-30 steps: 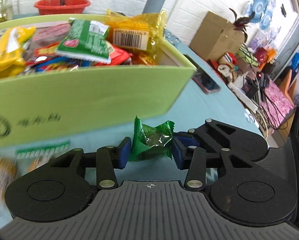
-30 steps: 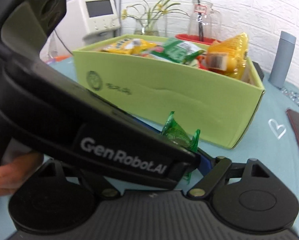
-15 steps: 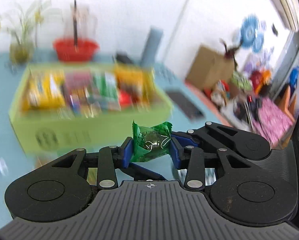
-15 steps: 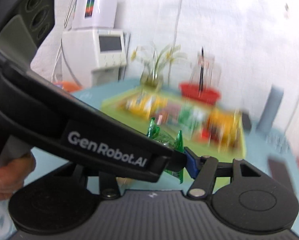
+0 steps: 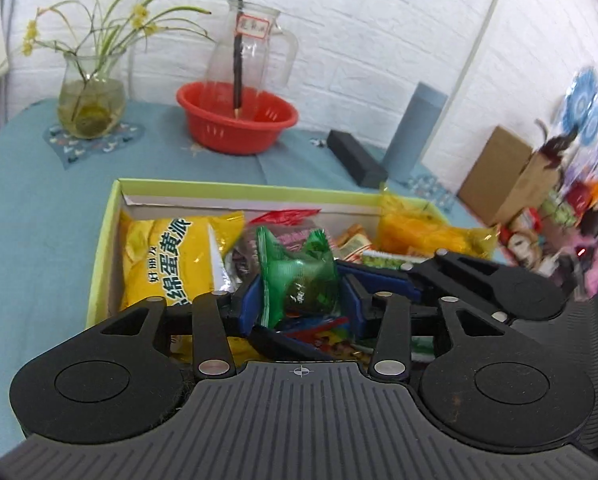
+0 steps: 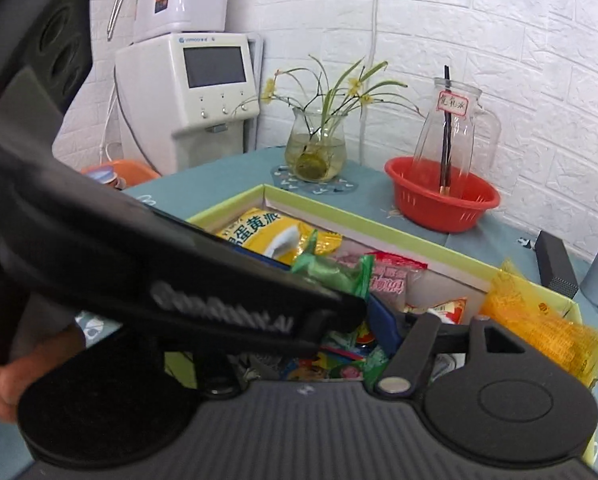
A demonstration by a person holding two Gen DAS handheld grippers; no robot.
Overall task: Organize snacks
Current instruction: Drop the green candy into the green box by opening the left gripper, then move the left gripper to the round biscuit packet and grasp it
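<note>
A second before, the left gripper (image 5: 299,304) held the green candy (image 5: 299,280) low beside the green box (image 5: 103,240); now it hung above the open box, jaws pinching the wrapper — ready, I judged, to drop. The right gripper's (image 6: 379,332) jaws were hidden; I cannot tell. The teal-clothed bench (image 5: 39,208) carried a red basin (image 5: 239,120) and vase (image 5: 91,104) by a white brick wall.

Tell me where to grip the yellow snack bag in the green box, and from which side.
Take the yellow snack bag by its crimped right-hand edge, coming from above. It lies flat against the left wall of the green box, so the fingers probably cannot get under its other sides.
</note>
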